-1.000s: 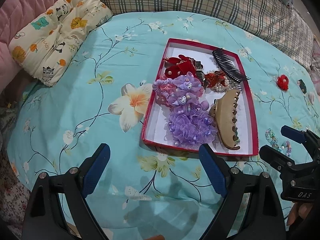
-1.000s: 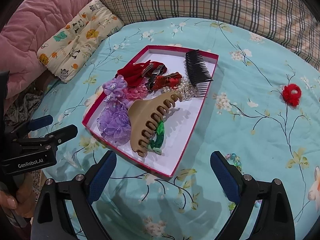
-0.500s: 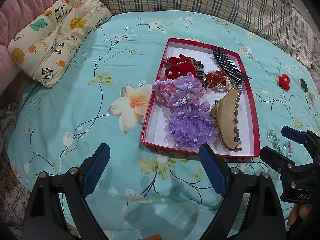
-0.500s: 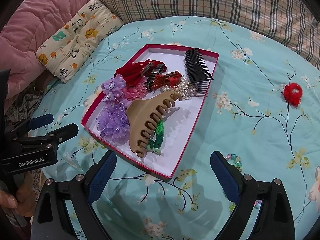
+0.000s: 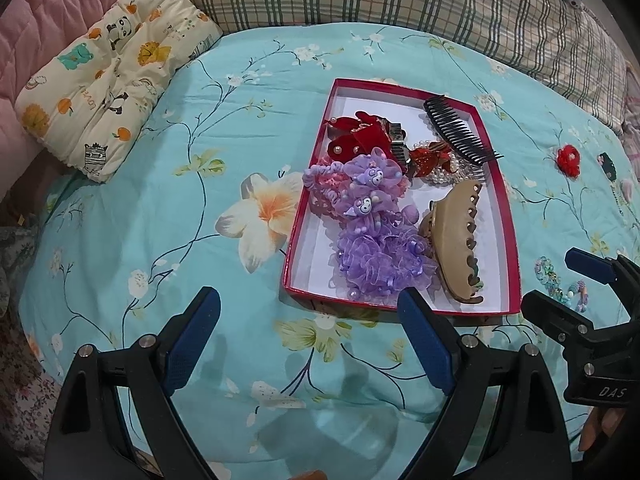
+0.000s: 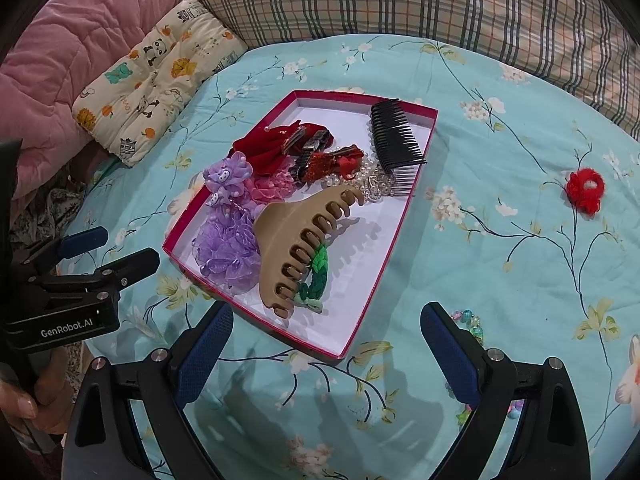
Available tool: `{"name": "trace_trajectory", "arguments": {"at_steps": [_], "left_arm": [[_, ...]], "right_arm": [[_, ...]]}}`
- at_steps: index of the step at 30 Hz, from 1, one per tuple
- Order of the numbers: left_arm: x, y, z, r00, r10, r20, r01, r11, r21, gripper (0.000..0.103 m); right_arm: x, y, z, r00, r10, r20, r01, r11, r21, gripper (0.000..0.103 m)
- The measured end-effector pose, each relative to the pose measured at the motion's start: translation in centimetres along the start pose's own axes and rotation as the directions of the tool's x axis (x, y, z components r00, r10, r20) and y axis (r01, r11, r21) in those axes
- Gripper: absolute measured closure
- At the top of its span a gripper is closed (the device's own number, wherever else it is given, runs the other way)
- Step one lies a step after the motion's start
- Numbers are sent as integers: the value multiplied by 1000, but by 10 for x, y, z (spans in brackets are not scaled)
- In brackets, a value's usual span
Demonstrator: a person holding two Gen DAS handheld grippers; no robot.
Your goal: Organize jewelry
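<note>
A red-rimmed white box (image 5: 510, 216) (image 6: 394, 248) lies on the bed. It holds a beige claw clip (image 5: 456, 236) (image 6: 304, 236), purple scrunchies (image 5: 380, 256) (image 6: 228, 252), a black comb (image 5: 460, 130) (image 6: 394, 134), red bows and pearls. A green hair tie (image 6: 316, 276) lies under the claw clip. A red scrunchie (image 5: 569, 159) (image 6: 585, 188) and a bead bracelet (image 5: 550, 276) (image 6: 470, 320) lie on the sheet right of the box. My left gripper (image 5: 308, 340) is open and empty, near the box's front left corner. My right gripper (image 6: 326, 350) is open and empty, above the box's front right corner.
The turquoise floral sheet (image 5: 160, 208) covers the bed. A cartoon-print pillow (image 5: 108, 92) and pink quilt (image 6: 60, 60) lie at the back left, a plaid pillow (image 5: 400, 0) along the back. A small dark item (image 5: 607, 162) lies at the far right.
Both grippers have stayed open and nearly still. The views drift only slightly relative to the box. Nothing was picked up or put down.
</note>
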State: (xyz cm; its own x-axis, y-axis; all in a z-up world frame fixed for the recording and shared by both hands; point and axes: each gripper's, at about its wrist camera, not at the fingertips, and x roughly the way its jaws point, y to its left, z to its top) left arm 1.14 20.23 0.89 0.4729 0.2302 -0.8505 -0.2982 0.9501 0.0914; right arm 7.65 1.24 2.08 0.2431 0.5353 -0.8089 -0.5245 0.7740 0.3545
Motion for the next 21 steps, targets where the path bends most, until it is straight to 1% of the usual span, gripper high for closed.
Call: {"name": "trace_trajectory", "arguments": {"at_steps": [21], "left_arm": [[-6, -1, 3, 999, 25, 27, -25, 1000, 14, 12]], "right_arm": [[-4, 0, 2, 1000, 8, 4, -8, 1000, -2, 7]]}}
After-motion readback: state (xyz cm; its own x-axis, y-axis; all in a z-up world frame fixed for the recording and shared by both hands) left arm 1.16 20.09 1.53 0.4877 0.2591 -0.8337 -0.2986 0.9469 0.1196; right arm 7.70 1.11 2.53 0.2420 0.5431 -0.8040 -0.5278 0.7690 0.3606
